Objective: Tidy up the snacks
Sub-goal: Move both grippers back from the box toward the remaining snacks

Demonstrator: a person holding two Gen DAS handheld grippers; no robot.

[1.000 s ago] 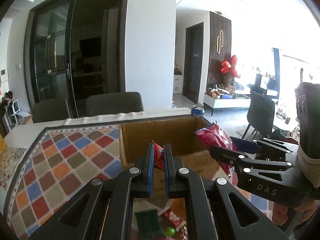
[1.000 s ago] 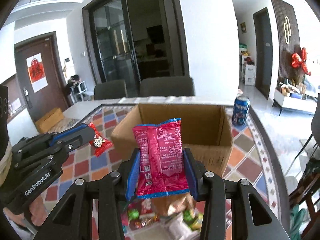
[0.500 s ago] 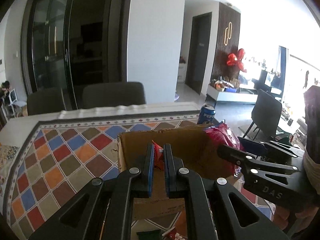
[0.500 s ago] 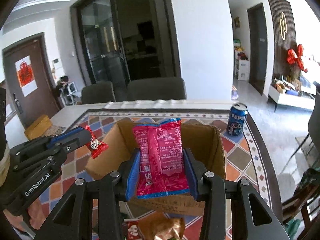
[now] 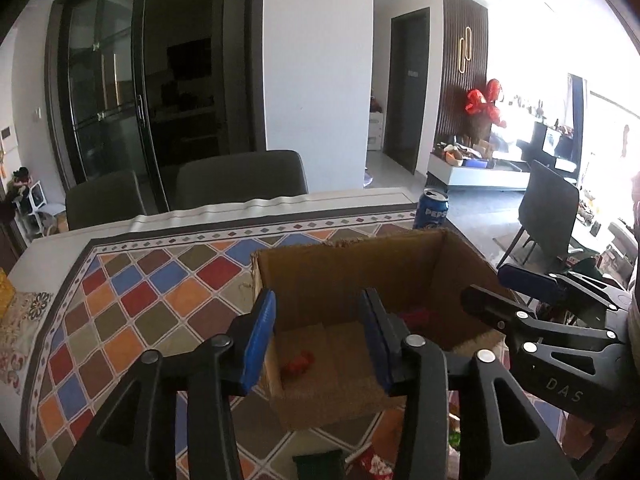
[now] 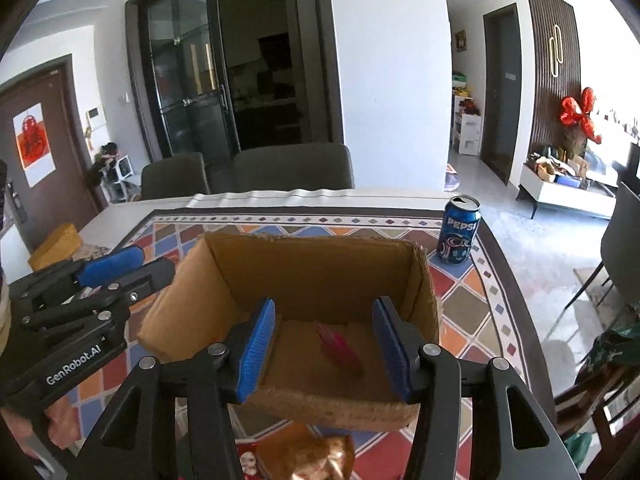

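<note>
An open cardboard box (image 5: 348,276) (image 6: 312,272) stands on the chequered tablecloth. My left gripper (image 5: 318,320) hovers over its near edge, jaws opening, with nothing pressed between the blue pads. A small red snack (image 5: 298,364) lies on the box floor below it. My right gripper (image 6: 324,320) is beside it over the box, jaws opening too, and a pink packet (image 6: 340,348) lies blurred inside the box, free of the pads. Each gripper shows in the other's view: right gripper (image 5: 486,284), left gripper (image 6: 156,260).
A blue Pepsi can (image 6: 460,232) stands behind the box at its right corner. Loose snack packets (image 6: 304,456) (image 5: 376,464) lie on the tablecloth (image 5: 152,300) in front of the box. Two dark chairs (image 5: 240,180) stand at the table's far side.
Both grippers moved forward over the box and opened. The red snack left the left pads and the pink packet left the right pads; both now lie in the box.
</note>
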